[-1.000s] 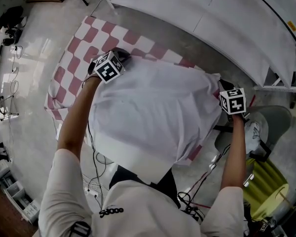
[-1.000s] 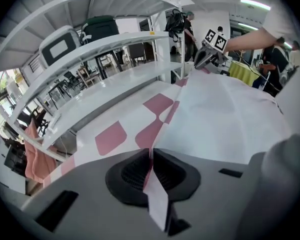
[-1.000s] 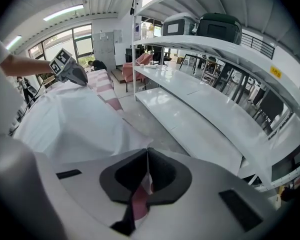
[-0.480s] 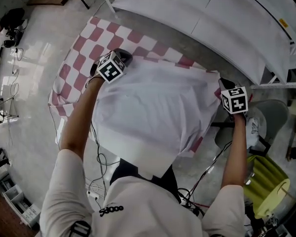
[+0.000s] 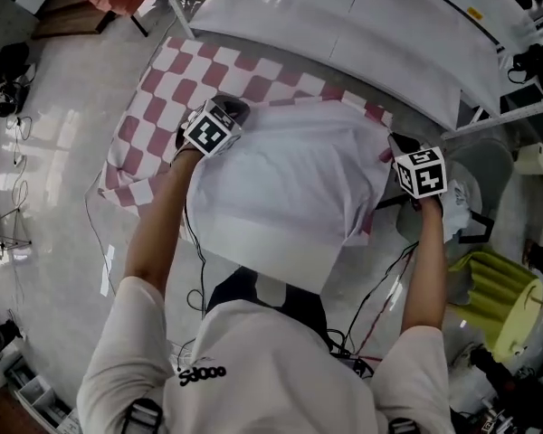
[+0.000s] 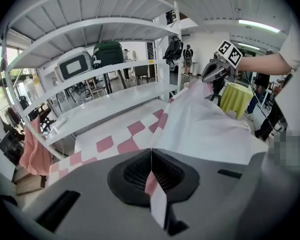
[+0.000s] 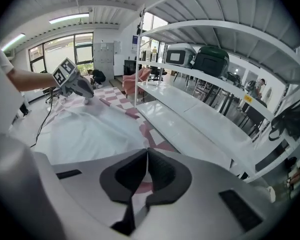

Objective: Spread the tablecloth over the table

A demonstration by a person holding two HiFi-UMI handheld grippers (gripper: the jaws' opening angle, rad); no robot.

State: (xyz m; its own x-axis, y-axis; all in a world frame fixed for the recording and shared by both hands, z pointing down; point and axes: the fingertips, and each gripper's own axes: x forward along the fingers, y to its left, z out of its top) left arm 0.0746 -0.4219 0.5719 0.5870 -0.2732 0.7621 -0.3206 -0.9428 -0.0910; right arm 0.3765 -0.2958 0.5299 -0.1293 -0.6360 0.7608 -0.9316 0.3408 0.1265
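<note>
Now both my left gripper [image 5: 228,114] and right gripper [image 5: 396,145] clench the tablecloth [image 5: 290,174] just beside the table [image 5: 344,25].

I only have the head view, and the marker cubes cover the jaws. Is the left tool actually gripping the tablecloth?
Observer: Yes, the left gripper view shows the left tool shut on a pink-checked edge of the tablecloth.
Operator: And the right?
Observer: The right gripper view shows the right tool shut on the cloth's edge too.
Operator: Anything on the rack ahead?
Observer: A dark green bag sits on one of its upper shelves.
</note>
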